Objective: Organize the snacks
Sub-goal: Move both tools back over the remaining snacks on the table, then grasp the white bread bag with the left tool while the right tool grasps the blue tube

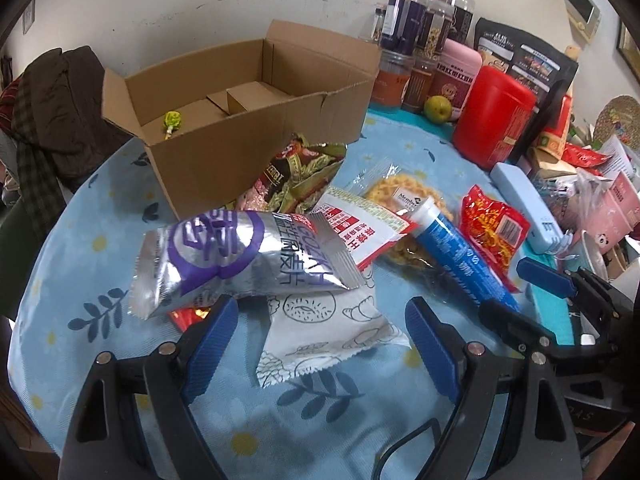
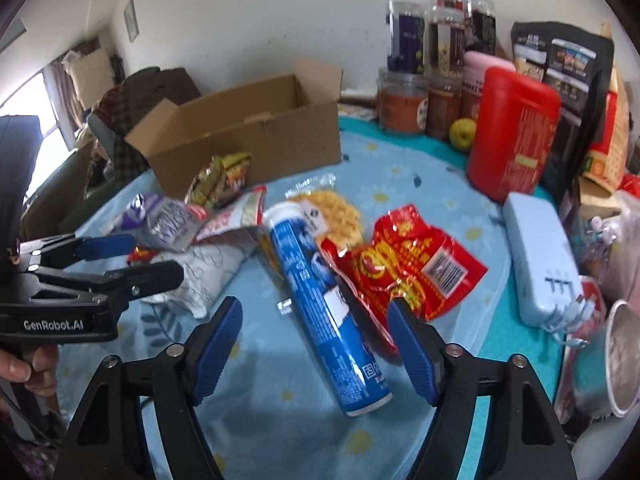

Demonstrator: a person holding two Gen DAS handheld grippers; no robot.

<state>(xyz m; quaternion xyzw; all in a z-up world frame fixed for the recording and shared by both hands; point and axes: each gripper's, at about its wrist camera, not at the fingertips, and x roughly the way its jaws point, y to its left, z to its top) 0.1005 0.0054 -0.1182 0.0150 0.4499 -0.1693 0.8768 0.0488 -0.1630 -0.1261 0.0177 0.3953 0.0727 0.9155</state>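
Open brown cardboard box (image 1: 224, 148) stands upright, holding one green lollipop (image 1: 173, 120). Blue cylindrical tube (image 2: 324, 304), silver-purple foil packet (image 1: 236, 256) and red crinkled packet (image 2: 404, 268) lie flat before it.

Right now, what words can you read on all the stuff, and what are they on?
"GenRobot.AI": on the left gripper, seen from the right wrist.
"Memb...", cut off: white label on the yellow snack bag.
Chinese print on the silver packet, red-and-white packet and blue tube: too blurred to read.

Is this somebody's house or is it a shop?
Most likely a home: a table with a flowery blue tablecloth, clothes piled on a chair beside it, and an open cardboard box among loose snack packets.
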